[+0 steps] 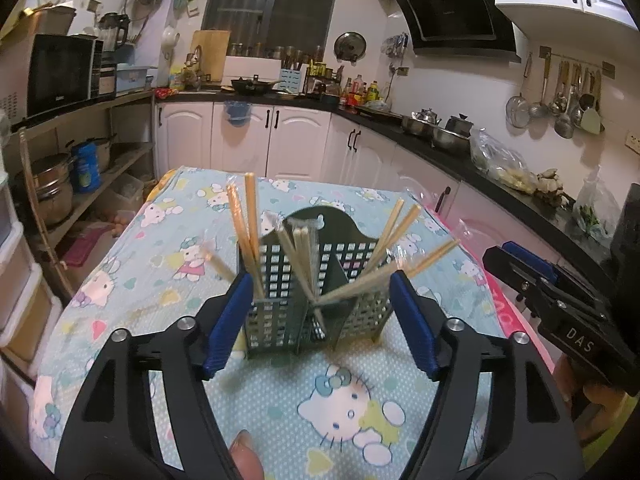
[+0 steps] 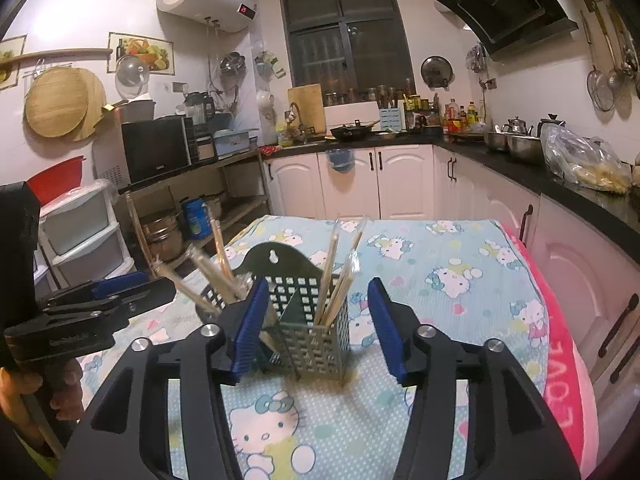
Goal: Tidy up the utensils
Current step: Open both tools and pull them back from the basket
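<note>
Chopsticks (image 1: pixel 250 216) stand fanned out, tips up, in the upright holder (image 1: pixel 312 300) on the table (image 1: pixel 168 240); left gripper (image 1: pixel 320 320) and right gripper (image 2: pixel 316 324) both spread wide, holding nothing.

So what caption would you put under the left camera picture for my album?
Open left gripper faces a gray utensil caddy of wrapped chopsticks on a cartoon-cat tablecloth.

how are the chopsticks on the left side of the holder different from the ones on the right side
In the right wrist view, the left chopsticks splay out at steep slants toward the left claw, while the right chopsticks stand closer to upright and bunched together. The left ones look blurred; the right ones look sharper. Both groups sit in the same perforated holder.
</note>
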The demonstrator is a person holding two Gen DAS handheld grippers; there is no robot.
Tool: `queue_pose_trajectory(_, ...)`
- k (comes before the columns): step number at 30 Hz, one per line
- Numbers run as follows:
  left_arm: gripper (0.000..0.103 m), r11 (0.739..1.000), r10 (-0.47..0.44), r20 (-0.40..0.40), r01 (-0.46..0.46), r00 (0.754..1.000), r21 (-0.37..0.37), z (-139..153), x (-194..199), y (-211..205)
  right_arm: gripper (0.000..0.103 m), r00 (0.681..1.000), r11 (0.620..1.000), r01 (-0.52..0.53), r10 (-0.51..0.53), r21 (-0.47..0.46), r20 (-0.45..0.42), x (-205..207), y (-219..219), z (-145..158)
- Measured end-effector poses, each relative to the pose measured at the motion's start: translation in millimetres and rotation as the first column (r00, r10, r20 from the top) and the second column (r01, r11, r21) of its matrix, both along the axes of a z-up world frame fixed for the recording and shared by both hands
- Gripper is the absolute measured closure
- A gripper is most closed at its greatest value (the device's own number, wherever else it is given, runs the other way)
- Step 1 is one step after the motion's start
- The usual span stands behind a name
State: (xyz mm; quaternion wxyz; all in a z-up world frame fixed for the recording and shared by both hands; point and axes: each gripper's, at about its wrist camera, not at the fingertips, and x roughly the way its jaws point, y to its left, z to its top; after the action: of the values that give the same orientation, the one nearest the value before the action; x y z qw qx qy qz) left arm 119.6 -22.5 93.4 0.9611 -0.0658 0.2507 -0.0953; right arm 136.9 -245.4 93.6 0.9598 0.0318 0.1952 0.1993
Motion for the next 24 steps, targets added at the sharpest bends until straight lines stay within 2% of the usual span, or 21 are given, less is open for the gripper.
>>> queue_pose_trajectory(4,0.028,1.000,0.006,-0.003,-0.006,1.000,0.002,-7,-13,3,0.044,1.000,1.000,-0.005,0.005,-0.009,-0.002,-15,2,-9)
queue_pose_trajectory(14,0.013,0.999,0.032,-0.014,-0.032,0.999,-0.016,-35,-33,17,0.025,0.999,1.000,0.003,-0.004,-0.012,-0.037,-42,4,-39)
queue_pose_trajectory(21,0.012,0.999,0.035,-0.046,-0.036,0.998,-0.018,-61,-39,20,0.020,0.997,1.000,0.005,-0.008,-0.030,-0.077,-46,8,-62)
queue_pose_trajectory(24,0.012,0.998,0.057,-0.021,-0.057,0.998,0.009,-68,-41,19,0.019,0.997,0.999,0.017,-0.020,-0.038,-0.074,-47,9,-69)
